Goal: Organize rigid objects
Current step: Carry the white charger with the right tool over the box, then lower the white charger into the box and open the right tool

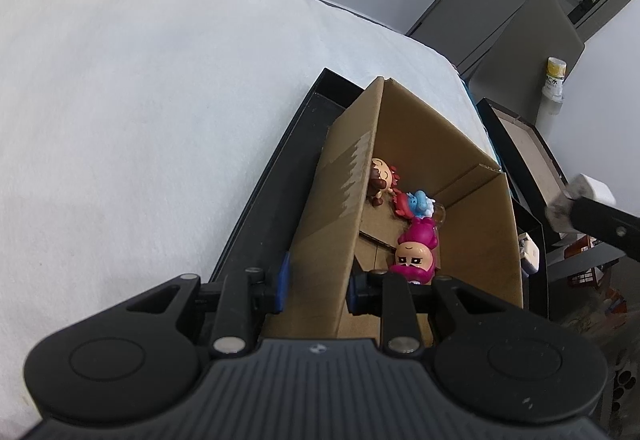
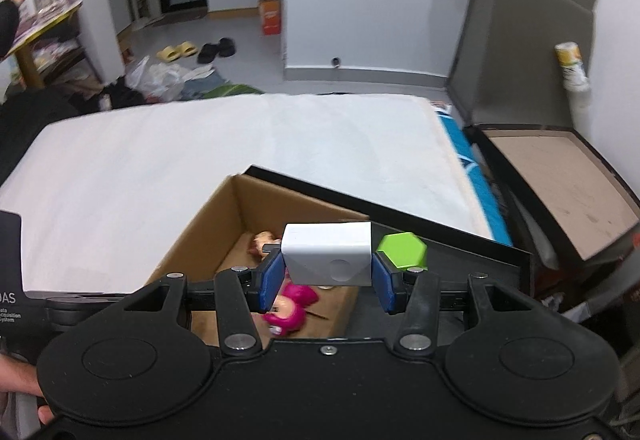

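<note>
white bed (image 1: 140,100) — three figurines (image 1: 414,252) in one cardboard box (image 1: 472,232).

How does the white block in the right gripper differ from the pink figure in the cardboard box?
The white block is plain and angular; the pink figure is rounded with a painted face. The block is held above the cardboard box by the right gripper; the figure lies loose on the box floor. Both are rigid toys.

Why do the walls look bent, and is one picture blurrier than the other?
Left wrist view: fisheye lens bows the white bed edge; the pink figurine is sharp. Right wrist view: same bending on the door frames; the pink figurine smears, while the white block stays crisp.
</note>
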Demonstrator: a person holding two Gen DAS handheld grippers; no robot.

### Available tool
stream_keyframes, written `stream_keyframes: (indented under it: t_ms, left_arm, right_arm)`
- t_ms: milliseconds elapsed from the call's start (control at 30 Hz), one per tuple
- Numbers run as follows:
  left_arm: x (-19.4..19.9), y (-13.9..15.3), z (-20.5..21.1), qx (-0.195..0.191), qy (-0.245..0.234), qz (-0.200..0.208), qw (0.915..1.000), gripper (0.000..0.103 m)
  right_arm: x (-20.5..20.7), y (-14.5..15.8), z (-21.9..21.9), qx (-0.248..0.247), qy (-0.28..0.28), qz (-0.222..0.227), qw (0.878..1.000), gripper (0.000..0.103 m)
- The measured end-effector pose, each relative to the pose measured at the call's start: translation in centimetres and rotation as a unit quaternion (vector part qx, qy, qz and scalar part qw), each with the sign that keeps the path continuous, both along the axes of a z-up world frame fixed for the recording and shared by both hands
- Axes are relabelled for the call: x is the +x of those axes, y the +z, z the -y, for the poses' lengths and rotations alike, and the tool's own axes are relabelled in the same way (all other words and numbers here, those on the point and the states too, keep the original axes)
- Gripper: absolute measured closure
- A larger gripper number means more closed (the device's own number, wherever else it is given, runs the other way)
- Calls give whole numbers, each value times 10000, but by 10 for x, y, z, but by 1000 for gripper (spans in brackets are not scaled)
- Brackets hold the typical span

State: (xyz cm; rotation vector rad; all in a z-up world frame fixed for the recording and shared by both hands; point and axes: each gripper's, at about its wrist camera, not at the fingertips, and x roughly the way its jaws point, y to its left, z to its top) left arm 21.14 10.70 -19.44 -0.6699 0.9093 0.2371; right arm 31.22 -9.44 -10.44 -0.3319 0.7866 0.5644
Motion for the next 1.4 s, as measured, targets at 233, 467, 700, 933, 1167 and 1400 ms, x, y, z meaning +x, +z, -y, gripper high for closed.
stream_keyframes:
  t_ms: [233,467,700,933,1167,1400]
  left_arm:
    - [-1,1,-1,-29,-8,11,10000,77]
    - [-1,0,-2,-67,5,18,10000,77]
    - [0,-1,-2,-95,14,23,10000,77]
    - [0,-1,-3,-141,43,59,9999,77]
    - [-1,-2,-4,-159,38,58,9998,77]
    - [-1,-1,-3,-126,22,57,9999,77]
  right_arm:
    - [-2,-8,-31,-5,262,-177,9995,57]
    - [4,-21,-46,198,117,-637,9977,56]
    - [9,-27,-50,686,-4,-1146,9910,54]
    - [10,-16,-37,822,-117,-1118,9903,53]
    - [5,-7,-26,779,-128,-996,9919,46]
    - [3,-3,-5,720,-284,-910,9928,41]
